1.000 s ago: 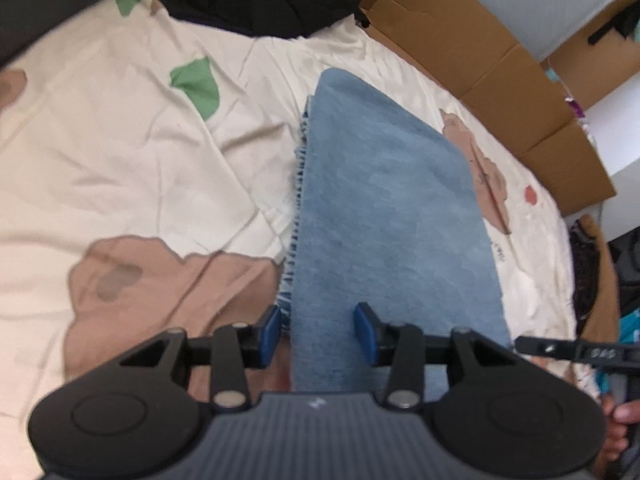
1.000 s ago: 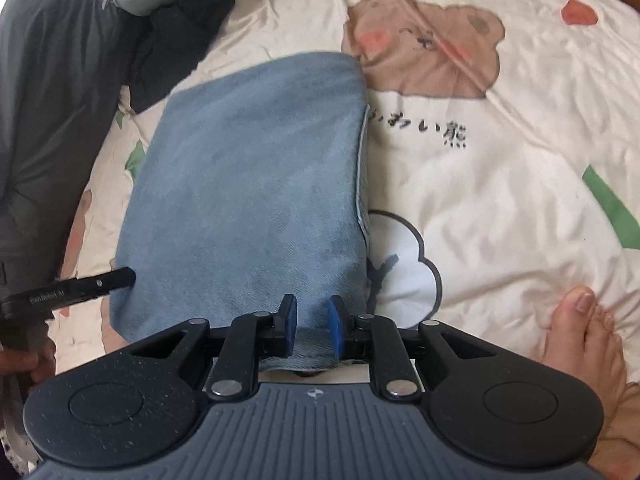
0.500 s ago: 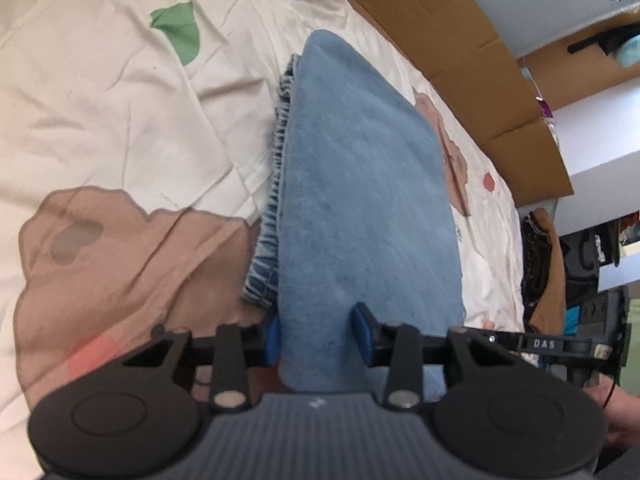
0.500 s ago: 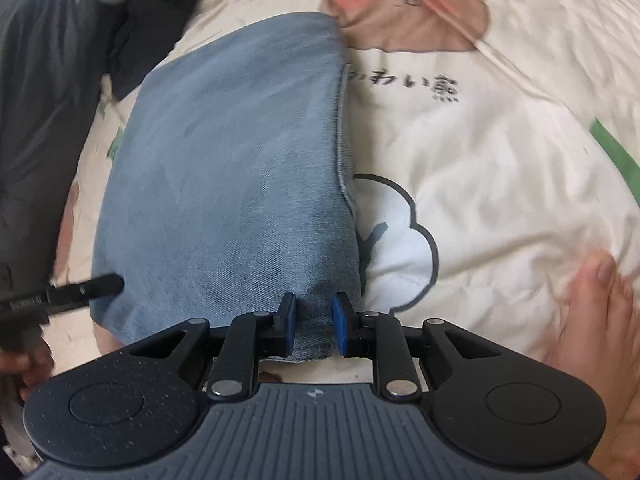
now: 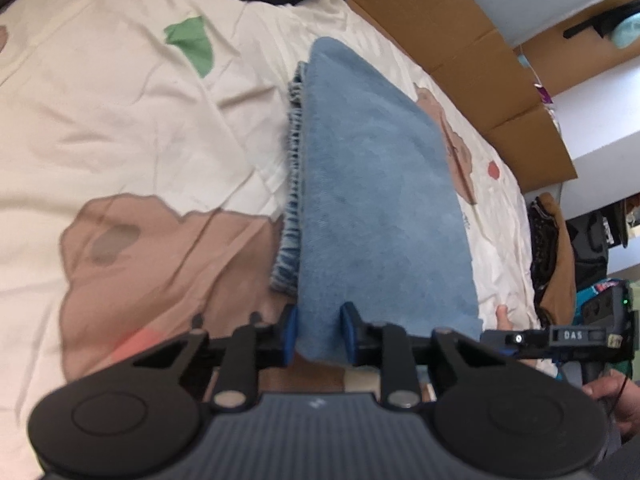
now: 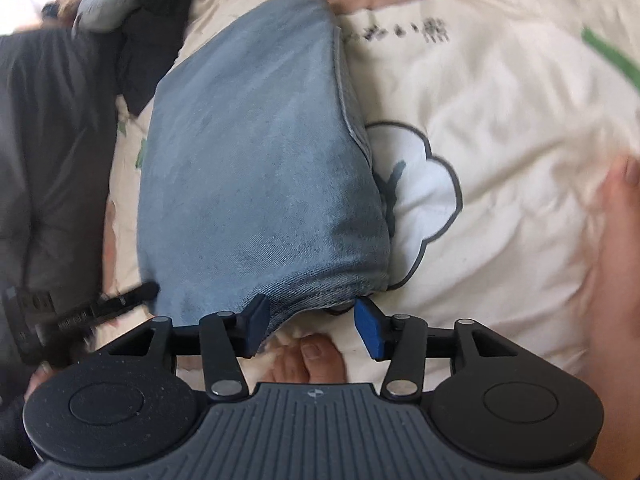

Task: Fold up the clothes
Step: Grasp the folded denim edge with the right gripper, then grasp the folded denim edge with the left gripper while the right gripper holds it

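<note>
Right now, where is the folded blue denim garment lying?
The folded blue denim garment lies on the cream printed bedsheet, its near edge between the left gripper pads.

right claw: jaws just opening, off cloth | folded jeans on bedsheet (cartoon print)

The folded blue denim garment lies on the bed's cream printed bedsheet as a long, thick bundle running away from both cameras. Its top face is smooth, faded blue, and wider at the near end than the far end. In the left wrist view, stacked layer edges with pale stitching show along its left side. In the right wrist view, a seamed edge runs down its right side and the near end is a rounded fold with a hem showing beneath. It sits partly over a brown bear print and beside a white cloud print
</note>
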A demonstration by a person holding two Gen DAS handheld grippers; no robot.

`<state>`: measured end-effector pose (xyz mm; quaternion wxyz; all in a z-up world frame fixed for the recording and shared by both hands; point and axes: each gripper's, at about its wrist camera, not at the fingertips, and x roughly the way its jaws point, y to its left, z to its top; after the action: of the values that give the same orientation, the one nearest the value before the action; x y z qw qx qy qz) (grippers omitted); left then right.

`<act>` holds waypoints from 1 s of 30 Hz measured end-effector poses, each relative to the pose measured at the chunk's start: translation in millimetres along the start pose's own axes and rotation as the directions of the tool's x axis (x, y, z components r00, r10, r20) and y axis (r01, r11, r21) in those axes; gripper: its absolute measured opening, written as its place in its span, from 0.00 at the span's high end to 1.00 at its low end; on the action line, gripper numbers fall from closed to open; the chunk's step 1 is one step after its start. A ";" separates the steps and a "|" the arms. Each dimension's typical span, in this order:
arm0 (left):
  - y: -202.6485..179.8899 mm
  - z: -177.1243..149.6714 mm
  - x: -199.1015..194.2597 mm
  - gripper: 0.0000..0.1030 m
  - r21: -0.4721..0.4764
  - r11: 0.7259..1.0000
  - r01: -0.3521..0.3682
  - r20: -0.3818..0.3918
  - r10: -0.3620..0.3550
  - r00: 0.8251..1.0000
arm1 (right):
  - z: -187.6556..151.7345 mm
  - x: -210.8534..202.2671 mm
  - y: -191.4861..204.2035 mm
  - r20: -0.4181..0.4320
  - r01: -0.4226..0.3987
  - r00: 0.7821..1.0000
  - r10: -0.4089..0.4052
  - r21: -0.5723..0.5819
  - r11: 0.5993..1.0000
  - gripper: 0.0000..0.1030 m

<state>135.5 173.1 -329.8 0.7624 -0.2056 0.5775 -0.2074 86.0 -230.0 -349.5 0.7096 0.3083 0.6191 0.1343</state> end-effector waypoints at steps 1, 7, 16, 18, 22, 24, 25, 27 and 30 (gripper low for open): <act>1.7 -1.0 -2.3 0.81 0.001 1.000 -0.004 -0.003 0.004 1.000 | -2.4 0.1 -3.1 0.010 -0.028 1.000 0.028 0.031 0.999 0.47; 18.8 -7.9 -15.4 0.94 -0.026 0.999 -0.047 -0.026 0.046 0.999 | -15.4 -2.3 -3.2 0.049 -0.110 0.993 0.106 0.069 0.992 0.45; 9.2 3.6 -21.8 0.84 -0.026 0.997 -0.067 0.010 0.068 0.998 | -21.6 32.2 -23.5 0.110 -0.273 0.962 0.251 0.283 0.920 0.33; 2.4 6.6 -21.3 0.84 -0.003 0.998 -0.065 0.013 0.065 0.998 | -27.1 40.7 -26.5 0.099 -0.274 0.962 0.256 0.299 0.914 0.34; -7.2 14.1 -20.6 0.84 0.018 0.998 -0.063 0.023 0.063 0.998 | -36.0 47.8 -26.8 0.082 -0.288 0.958 0.276 0.280 0.916 0.62; -10.5 17.3 -19.3 0.84 0.019 0.998 -0.066 0.030 0.065 0.997 | -36.4 47.6 -24.6 0.072 -0.301 0.953 0.293 0.247 0.921 0.79; -11.9 19.0 -18.4 0.84 0.019 0.997 -0.068 0.033 0.067 0.997 | -35.9 45.5 -22.4 0.069 -0.291 0.957 0.283 0.221 0.931 0.79; -14.8 23.1 -16.1 0.84 0.026 0.997 -0.079 0.035 0.078 0.996 | -33.9 44.9 -17.4 0.057 -0.271 0.963 0.265 0.192 0.943 0.79; -19.5 31.7 -13.1 0.69 0.034 0.995 -0.093 0.040 0.091 0.995 | -30.0 41.4 -4.6 0.029 -0.205 0.979 0.203 0.131 0.970 0.72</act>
<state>161.3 166.5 -300.7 0.7856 -0.1691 0.5678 -0.1784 64.5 -201.7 -386.5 0.6745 0.4181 0.5864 0.1624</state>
